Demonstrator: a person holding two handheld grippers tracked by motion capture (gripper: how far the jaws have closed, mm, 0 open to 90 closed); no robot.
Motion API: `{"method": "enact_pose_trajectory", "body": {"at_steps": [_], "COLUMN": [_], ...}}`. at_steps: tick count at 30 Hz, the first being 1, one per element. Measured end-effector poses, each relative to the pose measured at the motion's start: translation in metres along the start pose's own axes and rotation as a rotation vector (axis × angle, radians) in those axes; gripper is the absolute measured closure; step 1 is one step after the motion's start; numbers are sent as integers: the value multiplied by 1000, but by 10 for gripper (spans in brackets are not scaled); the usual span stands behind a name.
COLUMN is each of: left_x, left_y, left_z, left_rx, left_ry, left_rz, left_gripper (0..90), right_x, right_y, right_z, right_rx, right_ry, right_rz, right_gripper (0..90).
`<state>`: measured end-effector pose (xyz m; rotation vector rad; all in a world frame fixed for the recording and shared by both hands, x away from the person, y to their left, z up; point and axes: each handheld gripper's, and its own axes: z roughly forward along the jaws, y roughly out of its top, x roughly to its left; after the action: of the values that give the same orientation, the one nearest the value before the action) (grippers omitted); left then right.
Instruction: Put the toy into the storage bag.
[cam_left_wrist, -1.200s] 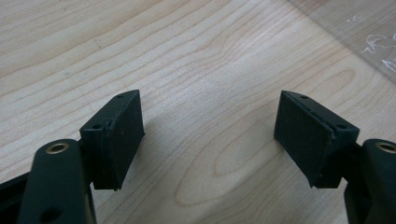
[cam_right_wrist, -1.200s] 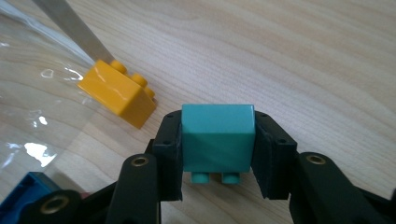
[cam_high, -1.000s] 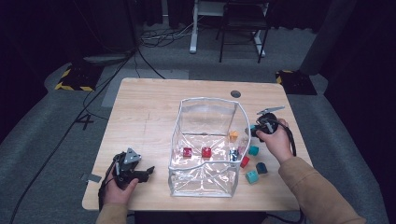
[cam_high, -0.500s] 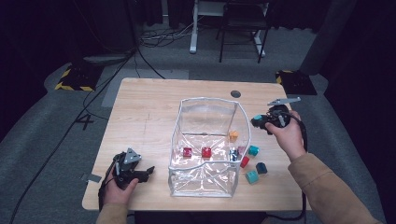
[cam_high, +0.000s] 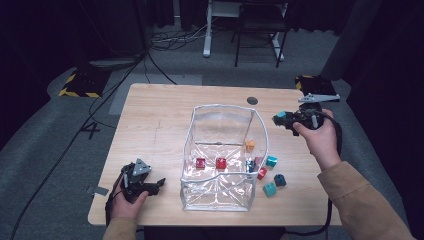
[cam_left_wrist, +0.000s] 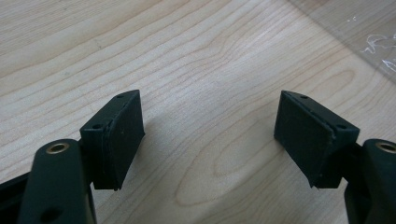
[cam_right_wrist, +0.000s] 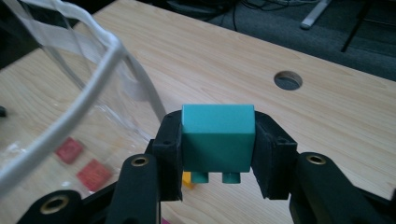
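My right gripper is shut on a teal brick, held in the air just right of the clear plastic box's upper right rim. Two red bricks and an orange brick lie inside the box. My left gripper rests open on the wooden table near the front left corner, with bare wood between its jaws.
Loose bricks lie on the table right of the box: a teal one, a red one, a dark blue one and another teal one. A round cable hole sits near the far edge.
My right gripper has lifted from among the loose bricks, carrying the teal brick up and away toward the box's top right rim. The left gripper has stayed put.
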<state>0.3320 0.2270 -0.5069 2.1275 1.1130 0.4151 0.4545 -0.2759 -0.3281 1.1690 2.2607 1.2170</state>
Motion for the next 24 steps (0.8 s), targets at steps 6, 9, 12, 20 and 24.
{"method": "enact_pose_trajectory", "body": {"at_steps": [6, 9, 12, 20, 24], "left_x": [0, 0, 0, 0, 0], "left_y": [0, 0, 0, 0, 0], "left_z": [0, 0, 0, 0, 0], "left_rx": [0, 0, -1, 0, 0], "left_ry": [1, 0, 0, 0, 0], "left_rz": [0, 0, 0, 0, 0], "left_gripper": [244, 244, 244, 244, 244], "right_x": [9, 13, 18, 32, 45], "right_y": [12, 17, 20, 27, 31], "right_z": [-14, -19, -24, -26, -20], "right_rx": [-83, -103, -119, -166, -154], "right_ry": [32, 39, 44, 68, 106], "right_rz": [-16, -29, -42, -62, -78], "right_gripper": [587, 587, 587, 587, 587]}}
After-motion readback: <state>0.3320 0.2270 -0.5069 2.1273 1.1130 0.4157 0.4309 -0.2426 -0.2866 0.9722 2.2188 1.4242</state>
